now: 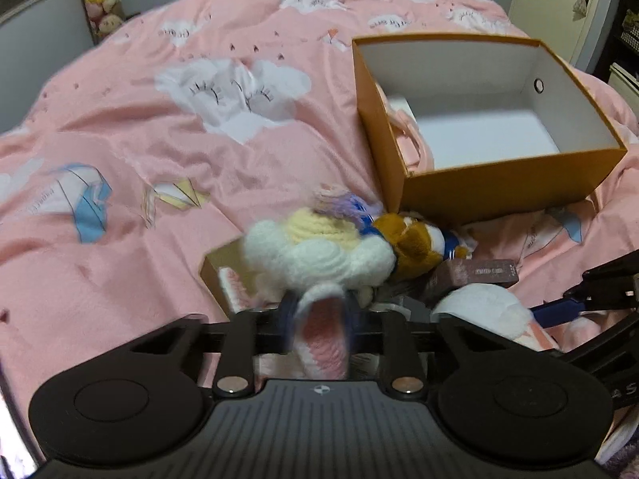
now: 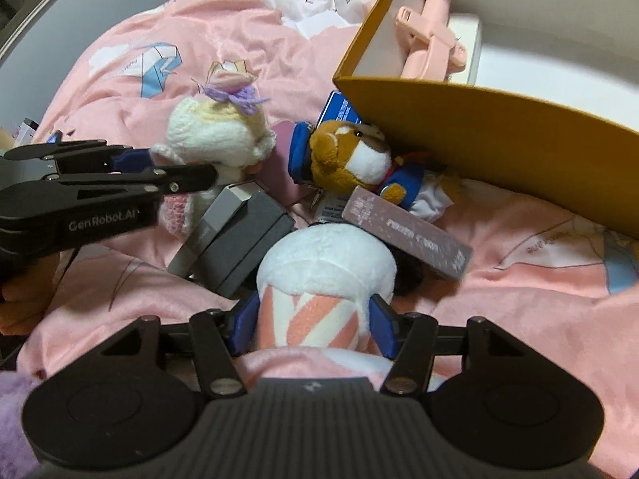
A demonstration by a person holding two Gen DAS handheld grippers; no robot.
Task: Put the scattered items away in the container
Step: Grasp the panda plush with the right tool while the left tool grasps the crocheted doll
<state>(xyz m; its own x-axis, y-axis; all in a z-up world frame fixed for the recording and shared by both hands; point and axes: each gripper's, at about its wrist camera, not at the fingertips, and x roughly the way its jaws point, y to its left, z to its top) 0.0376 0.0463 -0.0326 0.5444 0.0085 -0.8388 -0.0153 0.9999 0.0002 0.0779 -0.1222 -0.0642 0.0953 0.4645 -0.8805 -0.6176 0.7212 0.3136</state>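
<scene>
My left gripper (image 1: 319,315) is shut on the pink-lined ear of a white crocheted bunny (image 1: 319,251), also seen in the right wrist view (image 2: 215,135). My right gripper (image 2: 313,319) is shut on a white plush with pink stripes (image 2: 319,275), which shows at lower right in the left wrist view (image 1: 483,307). The orange box (image 1: 499,183) with a white inside stands open at the right; it holds a pink clip (image 2: 431,36). A brown bear plush (image 2: 355,159), a mauve card box (image 2: 407,235) and a grey box (image 2: 243,247) lie between the grippers and the box.
Everything lies on a pink bedspread (image 1: 159,139) with cloud prints. A small tan box (image 1: 223,267) lies under the bunny. Plush toys (image 1: 100,0) hang at the far left wall. A door (image 1: 559,8) is at the far right.
</scene>
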